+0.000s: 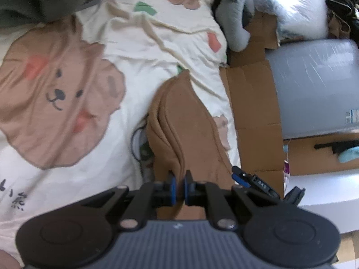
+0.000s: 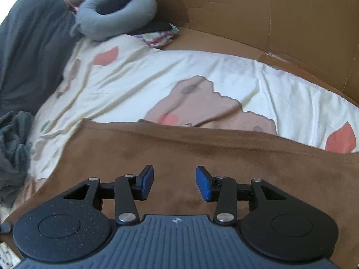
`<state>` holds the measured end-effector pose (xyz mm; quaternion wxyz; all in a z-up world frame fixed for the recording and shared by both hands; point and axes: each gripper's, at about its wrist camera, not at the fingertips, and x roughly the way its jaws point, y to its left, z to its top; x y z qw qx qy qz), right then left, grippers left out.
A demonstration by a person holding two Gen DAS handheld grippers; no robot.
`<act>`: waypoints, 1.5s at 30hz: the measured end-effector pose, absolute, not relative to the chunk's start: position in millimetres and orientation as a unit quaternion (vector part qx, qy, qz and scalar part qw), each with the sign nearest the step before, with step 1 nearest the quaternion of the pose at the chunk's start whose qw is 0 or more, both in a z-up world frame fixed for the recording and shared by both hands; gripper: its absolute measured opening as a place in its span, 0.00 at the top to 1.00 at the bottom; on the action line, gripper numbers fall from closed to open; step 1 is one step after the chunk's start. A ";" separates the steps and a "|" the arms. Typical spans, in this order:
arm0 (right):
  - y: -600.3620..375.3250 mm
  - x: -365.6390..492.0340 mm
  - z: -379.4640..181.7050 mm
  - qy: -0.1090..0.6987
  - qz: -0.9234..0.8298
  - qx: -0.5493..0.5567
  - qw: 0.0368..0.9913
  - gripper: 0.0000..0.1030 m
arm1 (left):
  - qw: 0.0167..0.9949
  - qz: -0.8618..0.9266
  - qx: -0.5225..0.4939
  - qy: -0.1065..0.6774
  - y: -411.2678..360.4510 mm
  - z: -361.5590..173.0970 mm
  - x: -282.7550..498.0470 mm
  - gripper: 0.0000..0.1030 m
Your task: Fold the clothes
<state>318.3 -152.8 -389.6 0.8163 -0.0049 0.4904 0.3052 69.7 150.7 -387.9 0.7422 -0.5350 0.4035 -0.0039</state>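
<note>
A brown fleece garment (image 1: 186, 121) lies on a cream bear-print bedsheet (image 1: 139, 51). In the left wrist view it is bunched into a long ridge running away from me, and my left gripper (image 1: 179, 185) is shut on its near fold, with brown cloth pinched between the blue pads. Part of my right gripper (image 1: 267, 186) shows just to the right, at the bed's edge. In the right wrist view the brown garment (image 2: 202, 148) spreads flat and wide, and my right gripper (image 2: 175, 181) hovers over it, open, with nothing between its fingers.
Cardboard sheets (image 1: 253, 103) and a grey wrapped block (image 1: 314, 85) border the bed on the right. A cardboard wall (image 2: 269, 18) stands behind the sheet. A grey U-shaped pillow (image 2: 116, 20), a dark duvet (image 2: 29, 51) and crumpled grey clothing (image 2: 13, 148) lie at the left.
</note>
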 end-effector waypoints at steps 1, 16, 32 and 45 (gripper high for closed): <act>-154.7 312.0 -386.4 0.490 0.308 -0.002 0.815 0.46 | 0.744 -0.006 -0.530 0.406 148.7 -384.3 73.0 0.93; -131.4 201.8 -365.0 0.466 0.439 -0.027 0.768 0.42 | 0.752 -0.026 -0.482 0.449 112.4 -358.3 126.2 0.93; -79.0 164.8 -343.0 0.411 0.498 -0.079 0.759 0.35 | 0.739 -0.040 -0.474 0.478 77.5 -351.9 160.7 0.93; -52.9 167.1 -352.6 0.386 0.459 -0.138 0.788 0.68 | 0.726 -0.060 -0.500 0.467 73.1 -349.8 157.9 0.85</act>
